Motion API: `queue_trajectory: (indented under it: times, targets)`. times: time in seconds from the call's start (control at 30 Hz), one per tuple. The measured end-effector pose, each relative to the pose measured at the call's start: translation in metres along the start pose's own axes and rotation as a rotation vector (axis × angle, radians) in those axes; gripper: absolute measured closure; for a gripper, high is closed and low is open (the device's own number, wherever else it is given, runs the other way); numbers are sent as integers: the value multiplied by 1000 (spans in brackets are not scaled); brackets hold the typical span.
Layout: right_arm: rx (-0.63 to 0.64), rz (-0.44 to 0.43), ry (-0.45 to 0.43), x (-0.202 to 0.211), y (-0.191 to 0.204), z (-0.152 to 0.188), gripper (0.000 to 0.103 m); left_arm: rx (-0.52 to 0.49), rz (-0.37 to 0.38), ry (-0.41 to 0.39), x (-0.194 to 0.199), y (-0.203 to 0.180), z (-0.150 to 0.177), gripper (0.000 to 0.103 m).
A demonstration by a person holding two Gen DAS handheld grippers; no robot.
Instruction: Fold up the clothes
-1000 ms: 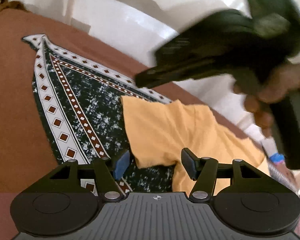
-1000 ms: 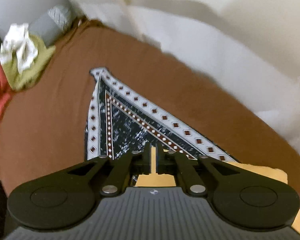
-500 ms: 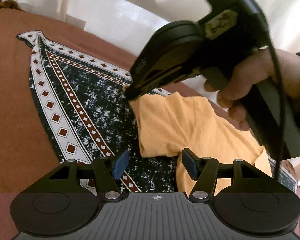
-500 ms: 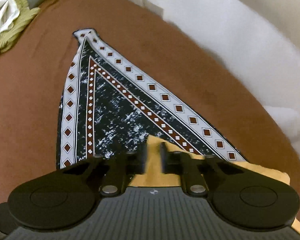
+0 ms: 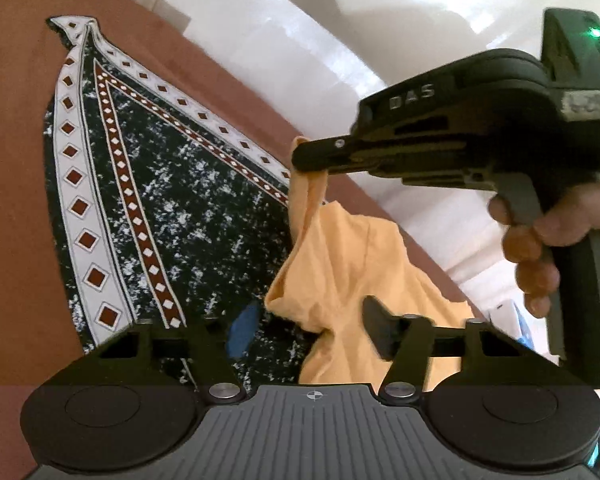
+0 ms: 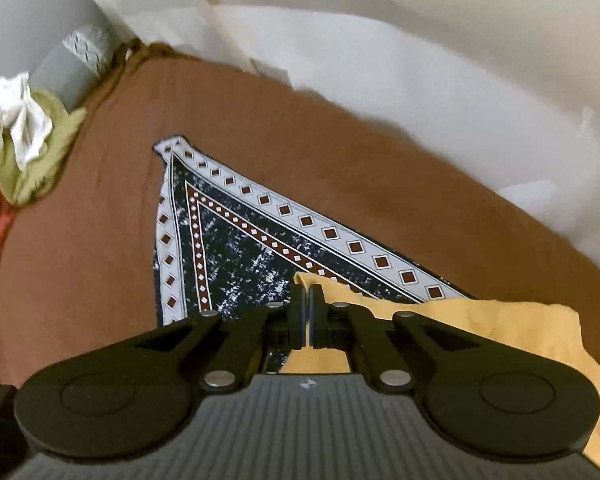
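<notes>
A yellow-orange garment [image 5: 352,256] lies on a dark patterned cloth [image 5: 180,200] spread over a brown bed cover [image 5: 16,160]. My right gripper [image 6: 309,304] is shut on a corner of the yellow garment [image 6: 480,320] and holds it lifted off the patterned cloth [image 6: 236,248]. It also shows in the left wrist view [image 5: 300,156], up and to the right, with the garment hanging from its tip. My left gripper [image 5: 308,330] is open, its jaws on either side of the garment's lower folded edge, not closed on it.
A pile of white, green and red clothes [image 6: 16,148] lies at the far left of the brown bed cover [image 6: 100,220] beside a grey pillow [image 6: 72,68]. White bedding or wall [image 6: 380,80] runs along the far side.
My right gripper has closed on the garment's corner and lifted it, so the cloth now hangs bunched from it. My left gripper stays open near the lower edge.
</notes>
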State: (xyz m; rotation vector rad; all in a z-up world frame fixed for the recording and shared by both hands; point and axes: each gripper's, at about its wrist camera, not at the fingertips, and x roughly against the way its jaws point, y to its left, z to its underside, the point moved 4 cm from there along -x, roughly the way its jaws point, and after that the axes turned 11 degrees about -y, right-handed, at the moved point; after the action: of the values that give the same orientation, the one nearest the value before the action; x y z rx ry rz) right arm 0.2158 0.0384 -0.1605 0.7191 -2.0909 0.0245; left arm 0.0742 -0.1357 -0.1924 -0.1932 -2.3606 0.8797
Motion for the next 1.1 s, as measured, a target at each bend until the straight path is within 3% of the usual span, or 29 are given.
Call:
queue_trajectory:
  times: [0.03, 0.07, 0.37, 0.6, 0.87, 1.1]
  targets:
    - [-12, -4, -6, 4, -2, -1, 101, -22, 7, -5, 0, -2, 0, 101]
    - [-25, -8, -13, 8, -5, -1, 101, -57, 4, -20, 3, -7, 0, 102]
    - [-192, -49, -143, 55, -45, 1, 101, -277, 0, -97, 14, -47, 9, 103]
    - [-349, -19, -223, 87, -90, 39, 101, -416, 62, -35, 5, -75, 33, 103]
    - [-508, 52, -241, 94, -132, 101, 101, -523, 65, 45, -5, -85, 61, 103]
    - [-574, 74, -242, 93, -143, 127, 101, -566, 49, 115, -17, -85, 75, 103]
